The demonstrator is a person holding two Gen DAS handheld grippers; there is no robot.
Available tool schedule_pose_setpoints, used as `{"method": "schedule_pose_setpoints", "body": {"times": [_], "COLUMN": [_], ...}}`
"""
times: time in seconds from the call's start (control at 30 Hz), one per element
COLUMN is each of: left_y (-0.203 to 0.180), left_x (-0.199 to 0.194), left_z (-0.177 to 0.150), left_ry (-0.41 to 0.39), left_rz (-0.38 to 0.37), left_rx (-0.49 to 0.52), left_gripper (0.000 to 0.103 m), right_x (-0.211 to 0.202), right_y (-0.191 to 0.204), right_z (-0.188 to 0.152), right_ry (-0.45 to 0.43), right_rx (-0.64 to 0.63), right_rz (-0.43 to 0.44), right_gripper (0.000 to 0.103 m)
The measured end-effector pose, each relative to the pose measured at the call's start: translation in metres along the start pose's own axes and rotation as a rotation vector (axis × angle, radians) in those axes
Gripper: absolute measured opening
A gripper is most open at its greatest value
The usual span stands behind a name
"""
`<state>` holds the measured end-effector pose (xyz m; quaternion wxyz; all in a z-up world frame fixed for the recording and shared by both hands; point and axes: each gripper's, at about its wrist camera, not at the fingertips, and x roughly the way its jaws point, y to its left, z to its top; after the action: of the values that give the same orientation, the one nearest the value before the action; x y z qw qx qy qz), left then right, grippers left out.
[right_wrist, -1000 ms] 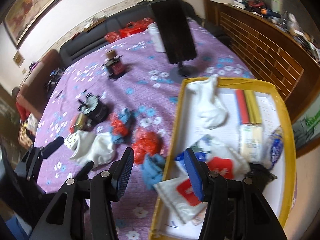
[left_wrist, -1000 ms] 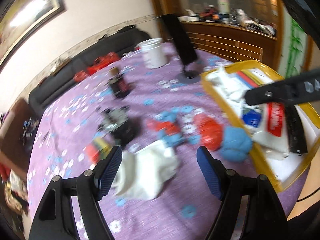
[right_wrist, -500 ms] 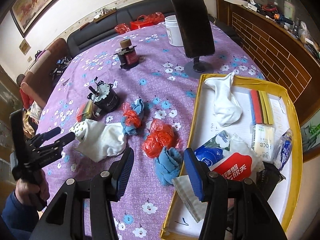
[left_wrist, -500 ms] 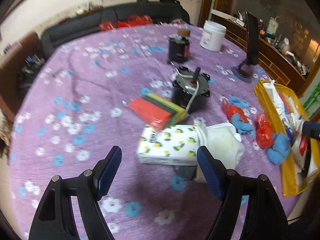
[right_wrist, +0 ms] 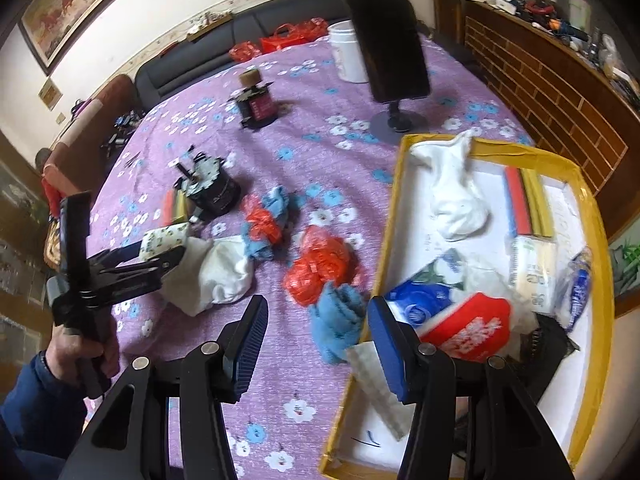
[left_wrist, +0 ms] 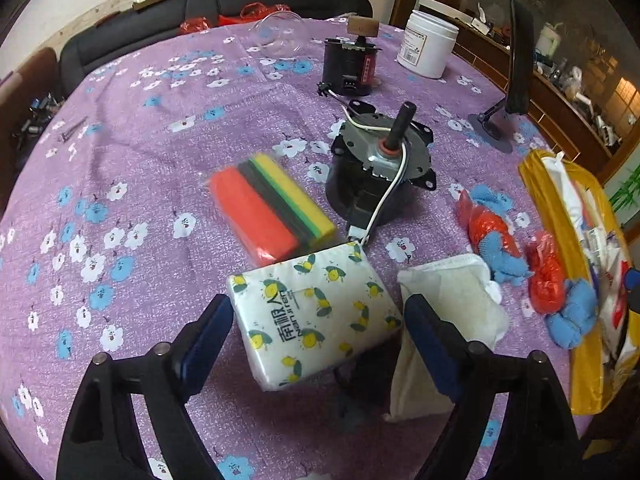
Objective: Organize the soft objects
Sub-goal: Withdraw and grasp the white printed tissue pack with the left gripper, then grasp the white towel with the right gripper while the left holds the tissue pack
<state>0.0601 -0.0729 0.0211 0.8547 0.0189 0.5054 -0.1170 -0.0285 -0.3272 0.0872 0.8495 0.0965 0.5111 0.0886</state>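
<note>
a motor (left_wrist: 380,172) and sponge pack (left_wrist: 272,208) crowd behind the lemon-print tissue pack (left_wrist: 316,312), lying between the left tongs (left_wrist: 318,340), just widening, not touching. right tongs (right_wrist: 316,344) hang half-open, empty.

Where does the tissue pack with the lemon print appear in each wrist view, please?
Left wrist view: the tissue pack sits low in the centre, between the left gripper's open jaws.
Right wrist view: tissue pack at left, beyond the left gripper.
Shared landmark: the black motor behind it.
</note>
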Motion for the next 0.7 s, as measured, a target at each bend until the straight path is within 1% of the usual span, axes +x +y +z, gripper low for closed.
{"method": "schedule_pose_setpoints", "body": {"times": [0.07,0.13,0.2,0.27,0.3,0.53,0.7], "left_y": [0.001,0.005,0.01,0.018,0.021,0.028,0.025], "left_x": [-0.004,-0.011,-0.016,-0.024,-0.028,-0.055,-0.069], "left_z": [-0.004,-0.01,-0.015,-0.025,-0.031,-0.064,-0.078], "left_ry": [-0.015,-0.03,-0.032,-0.032,-0.03,-0.029,-0.037], "left_rz": [0.001,0.022,0.026,0.042,0.05,0.093,0.117], "left_rx": [-0.012,-0.013,-0.021,-0.031,-0.034,-0.029,0.002], "left_gripper": [0.082,0.081,0.08,0.08,0.08,0.08,0.08], "right_x": [0.004,0.01,0.015,0.024,0.027,0.071,0.109], "right_y": [0.007,0.015,0.022,0.031,0.036,0.072,0.094], "right_z": [0.0,0.001,0.002,0.003,0.004,0.011,0.018], "right_ry": [0.009,0.019,0.033,0.05,0.057,0.134,0.177], "right_rx": [-0.019,-0.041,-0.057,-0.076,-0.086,-0.151,-0.191], "right_rz": [0.019,0.038,0.054,0.075,0.084,0.145,0.129], "right_gripper": [0.056,0.056,0.057,0.063,0.064,0.065,0.065]}}
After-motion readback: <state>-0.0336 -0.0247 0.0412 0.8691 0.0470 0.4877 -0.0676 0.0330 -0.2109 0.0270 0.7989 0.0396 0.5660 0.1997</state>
